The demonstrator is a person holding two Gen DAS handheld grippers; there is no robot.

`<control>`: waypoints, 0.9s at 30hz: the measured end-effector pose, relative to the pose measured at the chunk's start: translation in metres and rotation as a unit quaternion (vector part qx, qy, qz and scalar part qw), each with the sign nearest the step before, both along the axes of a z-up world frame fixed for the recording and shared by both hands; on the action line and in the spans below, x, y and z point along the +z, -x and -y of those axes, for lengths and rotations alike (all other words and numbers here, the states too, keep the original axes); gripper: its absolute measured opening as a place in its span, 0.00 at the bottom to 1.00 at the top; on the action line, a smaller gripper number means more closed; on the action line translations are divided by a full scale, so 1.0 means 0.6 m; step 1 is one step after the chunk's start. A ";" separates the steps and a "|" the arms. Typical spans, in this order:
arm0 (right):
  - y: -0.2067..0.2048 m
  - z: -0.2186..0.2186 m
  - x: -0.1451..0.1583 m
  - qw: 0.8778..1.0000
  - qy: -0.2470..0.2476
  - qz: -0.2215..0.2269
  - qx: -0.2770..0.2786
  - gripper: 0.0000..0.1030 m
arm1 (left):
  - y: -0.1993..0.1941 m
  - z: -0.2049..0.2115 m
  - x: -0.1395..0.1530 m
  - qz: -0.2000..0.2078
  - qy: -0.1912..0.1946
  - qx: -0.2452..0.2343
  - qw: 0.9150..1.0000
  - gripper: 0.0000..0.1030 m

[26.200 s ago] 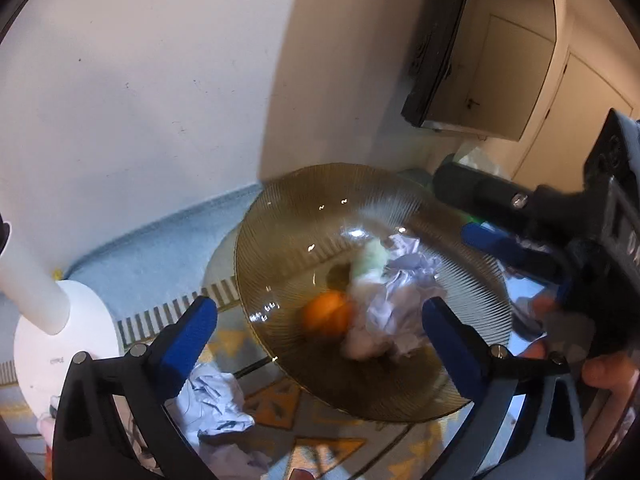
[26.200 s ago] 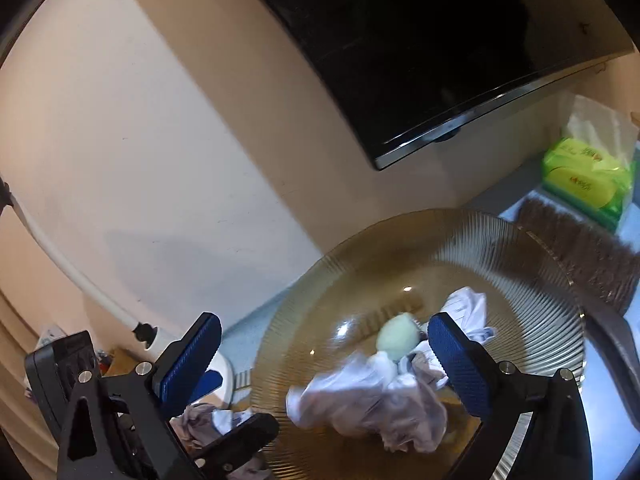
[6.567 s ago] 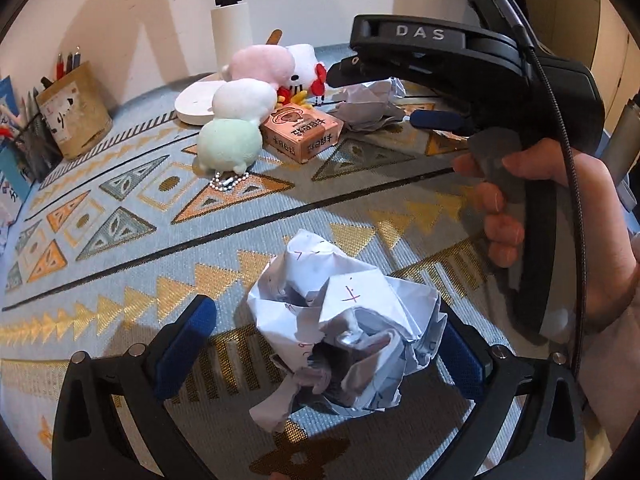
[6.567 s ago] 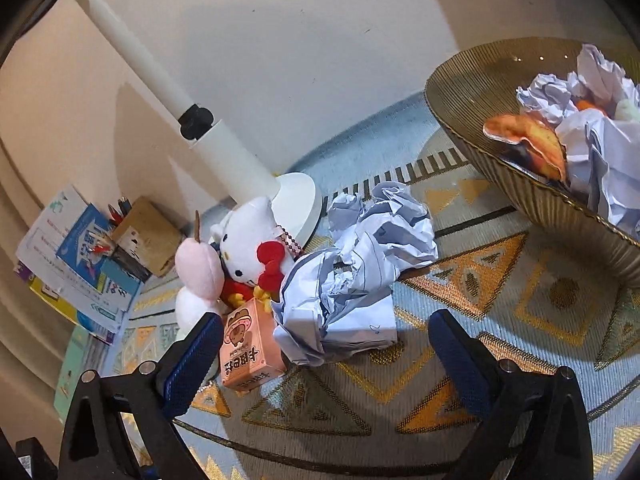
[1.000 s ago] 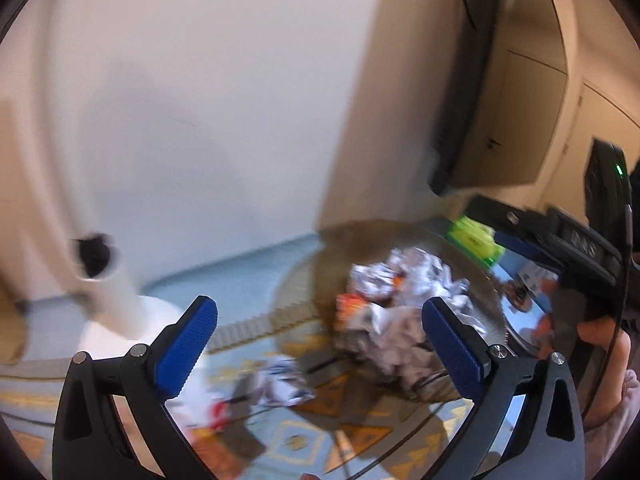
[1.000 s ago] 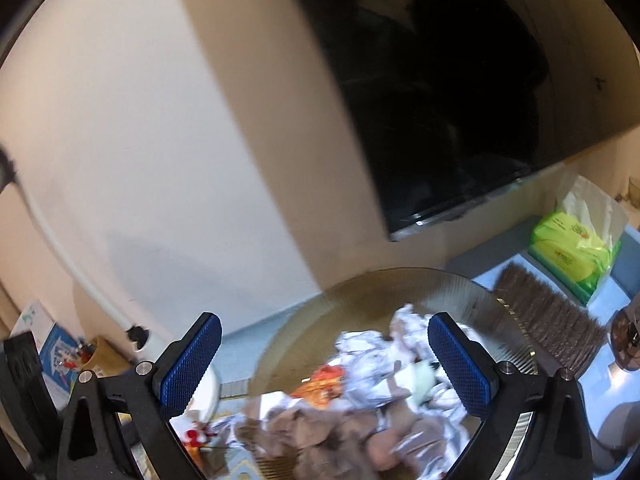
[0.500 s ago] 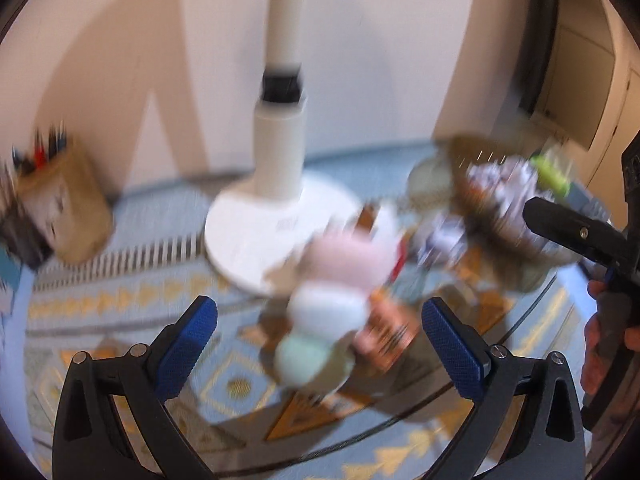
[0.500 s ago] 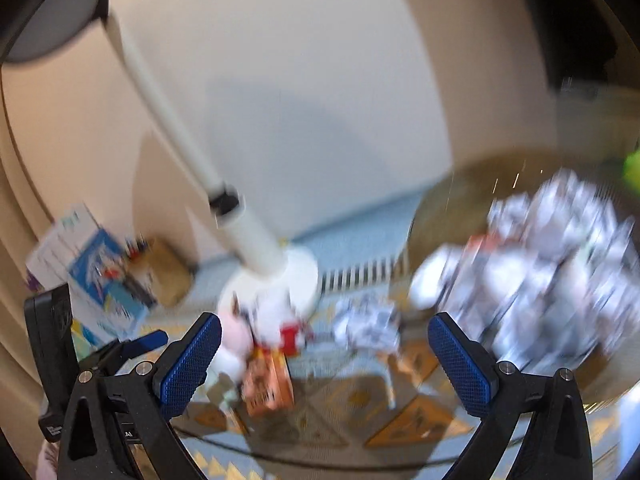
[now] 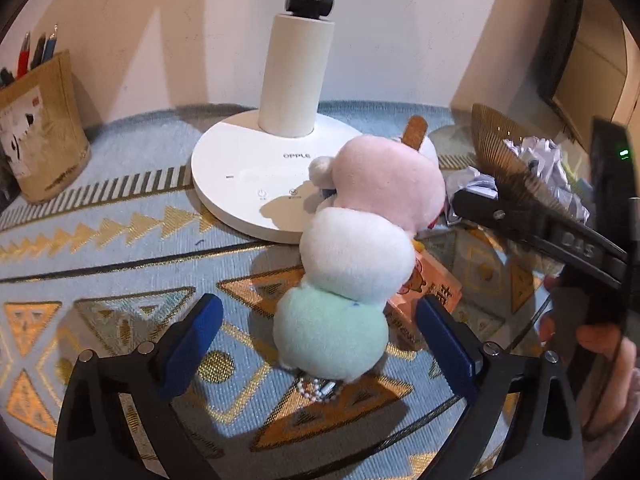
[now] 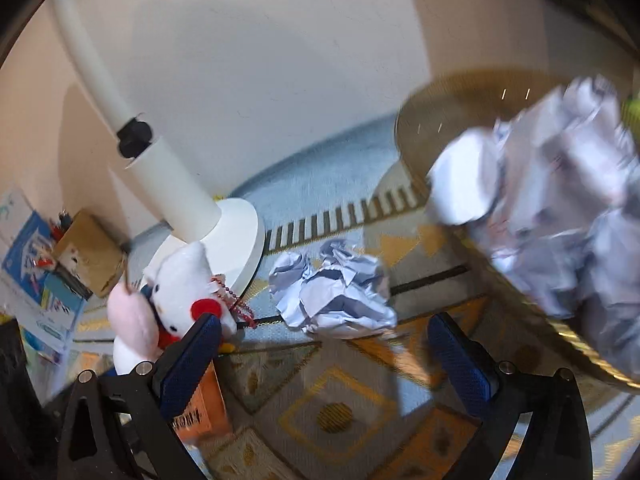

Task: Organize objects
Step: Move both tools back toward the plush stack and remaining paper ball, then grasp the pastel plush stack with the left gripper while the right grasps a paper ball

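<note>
A plush stack of pink, white and mint balls (image 9: pixel 352 256) lies on the patterned cloth, its mint end between the spread fingers of my open left gripper (image 9: pixel 316 330). An orange box (image 9: pixel 434 286) lies just right of it. In the right wrist view, a crumpled paper ball (image 10: pixel 336 290) lies on the cloth just beyond my open right gripper (image 10: pixel 324 350). A white cat plush (image 10: pixel 188 280) and the orange box (image 10: pixel 202 412) are at its left finger. The amber ribbed bowl (image 10: pixel 424 120) at the right is piled with crumpled paper (image 10: pixel 560 200).
A white lamp base (image 9: pixel 256 176) with its post stands behind the plush toys. A cardboard pen holder (image 9: pixel 40 128) is at the far left by the wall. Booklets (image 10: pixel 28 256) lie at the left edge. The right gripper's body (image 9: pixel 560 236) and a hand (image 9: pixel 600 344) show at right.
Both grippers swung left and down from the bowl. The left one now straddles the mint end of the plush stack; the right one faces the loose paper ball.
</note>
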State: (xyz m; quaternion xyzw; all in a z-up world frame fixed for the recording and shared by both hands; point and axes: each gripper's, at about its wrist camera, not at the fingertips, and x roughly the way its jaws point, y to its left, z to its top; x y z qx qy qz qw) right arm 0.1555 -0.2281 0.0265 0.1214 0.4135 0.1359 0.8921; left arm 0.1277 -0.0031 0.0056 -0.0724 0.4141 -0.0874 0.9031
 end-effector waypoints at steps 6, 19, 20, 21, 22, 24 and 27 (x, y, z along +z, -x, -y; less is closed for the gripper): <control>-0.003 0.012 0.004 0.999 -0.023 0.005 -0.022 1.00 | 0.005 -0.008 0.003 0.008 0.013 0.005 1.000 0.69; -0.009 -0.001 0.010 1.000 -0.005 0.010 -0.017 0.45 | 0.045 0.000 0.032 0.081 0.002 0.010 0.997 0.44; -0.007 -0.002 0.012 1.000 -0.006 0.015 -0.013 0.45 | 0.047 -0.003 0.033 0.084 0.004 0.015 0.996 0.44; -0.005 -0.005 0.014 1.000 -0.007 0.020 -0.010 0.45 | 0.048 -0.006 0.034 0.086 0.005 0.021 0.996 0.44; -0.002 -0.007 0.018 1.000 -0.007 0.028 -0.007 0.45 | 0.049 -0.009 0.035 0.089 0.007 0.025 0.996 0.43; 0.006 -0.010 0.025 0.999 -0.002 0.041 -0.007 0.45 | 0.053 -0.014 0.039 0.097 0.012 0.031 0.995 0.44; 0.018 -0.018 0.036 0.998 0.008 0.063 0.000 0.45 | 0.056 -0.020 0.041 0.103 0.012 0.047 0.994 0.43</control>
